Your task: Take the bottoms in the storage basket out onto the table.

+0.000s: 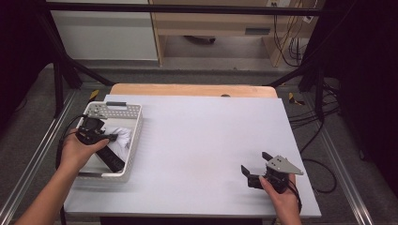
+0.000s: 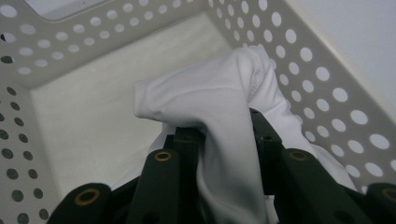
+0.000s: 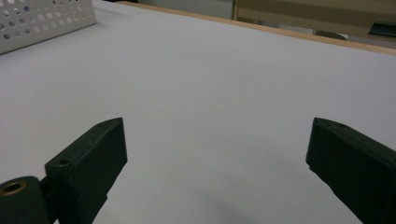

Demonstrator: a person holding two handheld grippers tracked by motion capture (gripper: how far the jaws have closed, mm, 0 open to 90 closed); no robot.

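Inside the basket (image 2: 322,74), the left gripper (image 2: 224,135) had its jaws pinched on a white cloth (image 2: 210,93), whose bunched length draped down between them, one fold peaking upward.

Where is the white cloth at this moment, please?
The white cloth is inside the perforated basket at the table's left in the high view, pinched by the left tool.

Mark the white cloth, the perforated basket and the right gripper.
white cloth (image 2: 219,98), left gripper view, on the bunched fold above the jaws.
perforated basket (image 1: 136,129), high view, on its right side wall.
right gripper (image 1: 256,168), high view, midway between its open fingertips.
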